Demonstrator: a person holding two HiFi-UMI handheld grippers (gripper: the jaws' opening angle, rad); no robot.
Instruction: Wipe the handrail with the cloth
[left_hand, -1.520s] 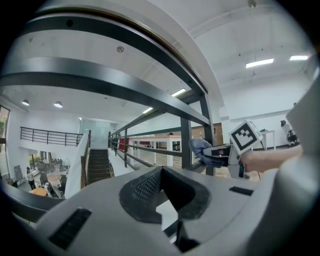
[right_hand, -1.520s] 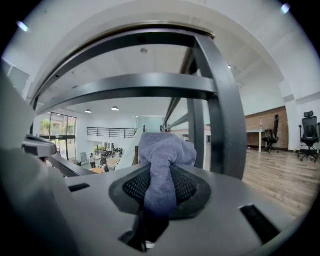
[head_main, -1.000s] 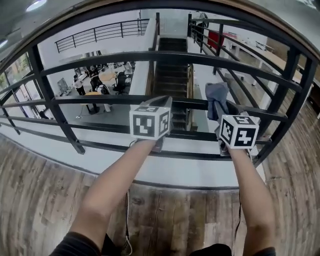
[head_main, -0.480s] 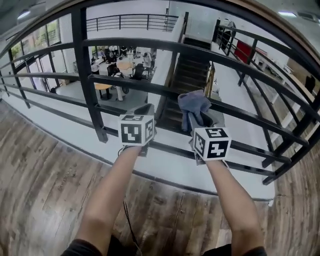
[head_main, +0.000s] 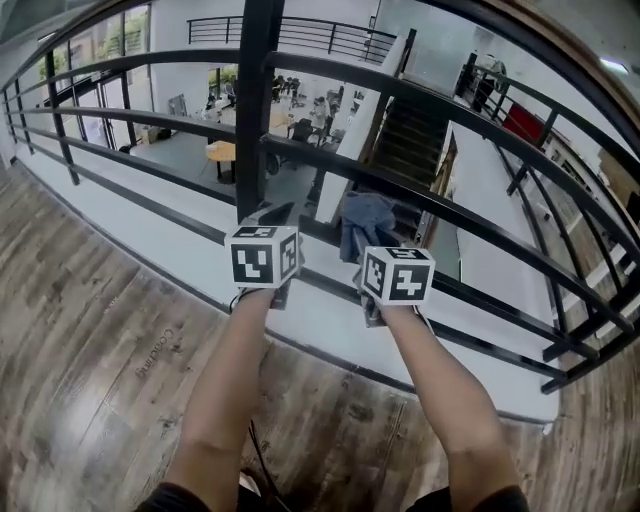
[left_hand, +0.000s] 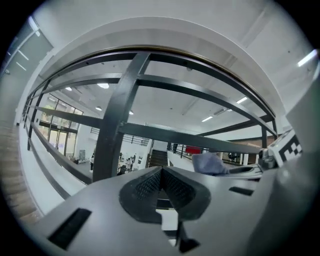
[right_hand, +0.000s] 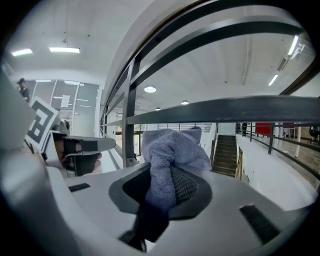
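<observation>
My right gripper (head_main: 366, 240) is shut on a grey-blue cloth (head_main: 365, 218), which bunches up out of its jaws (right_hand: 172, 150). The cloth hangs in front of the black metal railing's middle bars (head_main: 470, 215); whether it touches a bar I cannot tell. In the right gripper view a dark bar (right_hand: 240, 110) runs just above the cloth. My left gripper (head_main: 274, 214) is shut and empty (left_hand: 161, 174), right below a thick vertical post (head_main: 258, 100). The cloth (left_hand: 210, 163) also shows at the right of the left gripper view.
The railing curves away to both sides, with several horizontal bars and further posts (head_main: 62, 120). Beyond it lies a drop to a lower floor with desks, people and a staircase (head_main: 415, 130). Wooden flooring (head_main: 90, 340) is underfoot.
Both grippers have shifted left along the railing with the cloth still gripped. The thick post, off to the left before, now stands just above the left gripper.
</observation>
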